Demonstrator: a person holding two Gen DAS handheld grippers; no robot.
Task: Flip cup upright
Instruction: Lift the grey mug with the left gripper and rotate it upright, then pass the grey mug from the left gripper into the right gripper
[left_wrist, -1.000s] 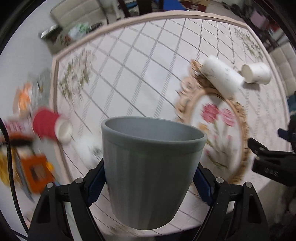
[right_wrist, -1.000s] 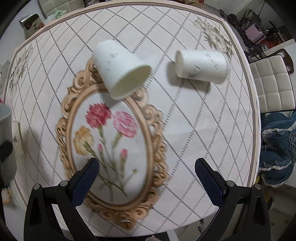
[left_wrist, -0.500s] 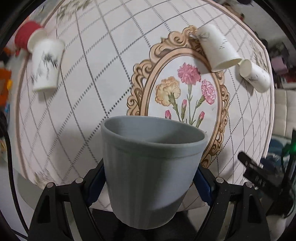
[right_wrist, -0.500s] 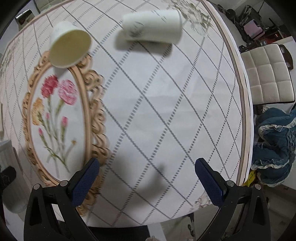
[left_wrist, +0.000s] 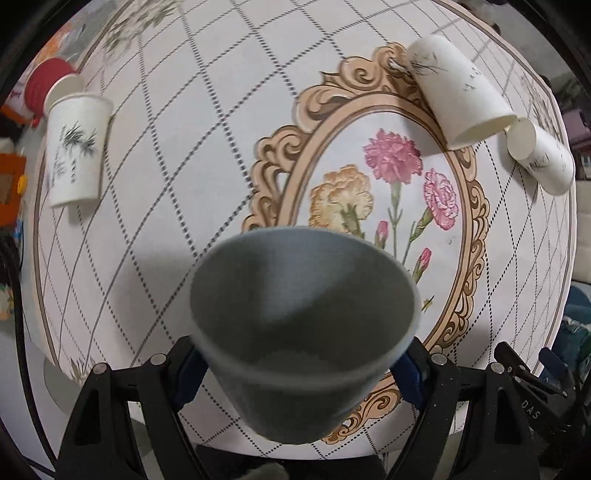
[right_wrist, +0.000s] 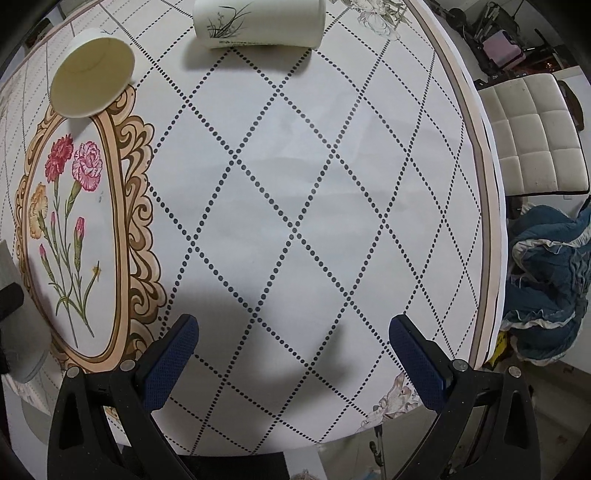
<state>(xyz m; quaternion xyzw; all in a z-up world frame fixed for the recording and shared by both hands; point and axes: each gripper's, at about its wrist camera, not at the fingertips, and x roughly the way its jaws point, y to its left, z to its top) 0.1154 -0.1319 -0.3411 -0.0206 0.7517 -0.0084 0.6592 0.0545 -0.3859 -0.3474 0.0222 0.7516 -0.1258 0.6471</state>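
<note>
Grey ribbed cup (left_wrist: 303, 332), left tongs (left_wrist: 299, 365) clamped

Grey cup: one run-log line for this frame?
left gripper: shut on grey cup, above table | right gripper: open, empty | two paper cups: lying down

Grey cup (left_wrist: 303, 332) hides both left gripper (left_wrist: 299, 373) fingertips — only blue pad edges show at cup sides. Cup rim motion-blurred; cup base and contact with table (left_wrist: 192, 155) cannot be judged. Right wrist view: same cup cut off by left edge, only sliver visible. Red cup (left_wrist: 44, 88) partly behind white paper cup (left_wrist: 75, 151) — clutter beyond too blurred to identify.
</note>
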